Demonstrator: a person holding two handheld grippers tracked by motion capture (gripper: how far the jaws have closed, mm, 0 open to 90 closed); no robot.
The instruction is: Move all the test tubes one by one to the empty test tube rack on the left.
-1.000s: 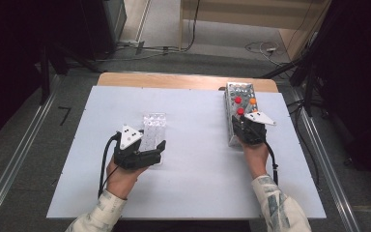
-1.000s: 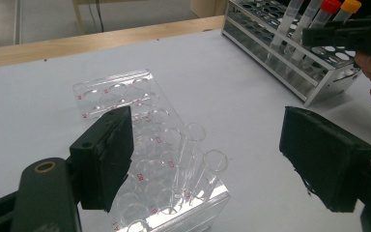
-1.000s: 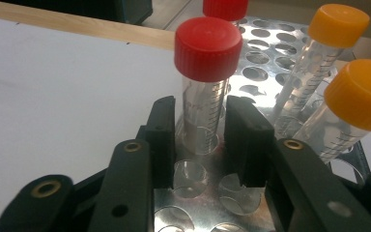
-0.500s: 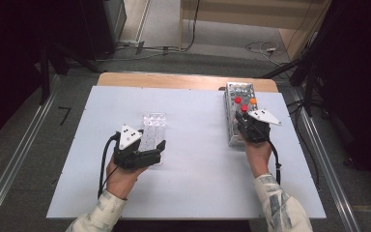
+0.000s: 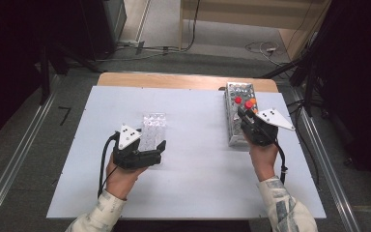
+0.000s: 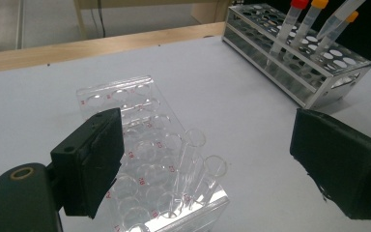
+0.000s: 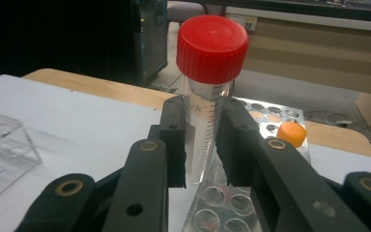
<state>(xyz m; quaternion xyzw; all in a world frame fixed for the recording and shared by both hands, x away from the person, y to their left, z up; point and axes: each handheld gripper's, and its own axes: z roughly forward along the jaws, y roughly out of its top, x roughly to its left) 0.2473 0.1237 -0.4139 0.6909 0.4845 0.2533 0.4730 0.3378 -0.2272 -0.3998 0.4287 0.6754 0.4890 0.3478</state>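
Here, in the high view, the right hand-held gripper point(image 5: 247, 116) sits over the near end of the metal tube rack point(image 5: 239, 113) at the right side of the white counter point(image 5: 198, 183), while the left hand-held gripper point(image 5: 157, 153) rests just beside the near edge of the clear plastic rack point(image 5: 153, 128) at the middle left. The two racks are well apart.

In the left gripper view, the left hand-held gripper's jaws stand wide and released, having just been opening further, with nothing pressed between them; the clear plastic rack point(image 6: 145, 159) lies under and ahead of them, holding two empty glass tubes point(image 6: 193, 164) near its close corner. The metal tube rack point(image 6: 294, 63) shows farther off with capped tubes leaning in it.

In the right gripper view, the right hand-held gripper point(image 7: 204, 140) is clenched on the red-capped tube point(image 7: 208, 92), gripping its clear barrel below the cap, above the metal tube rack's holes point(image 7: 222, 208). An orange-capped tube point(image 7: 291, 134) stands behind.

The step looks like lifting this tube out. To do it well, I would draw it straight up along its own axis until the tip clears the hole, keep the grip firm, and avoid nudging the orange-capped neighbour.
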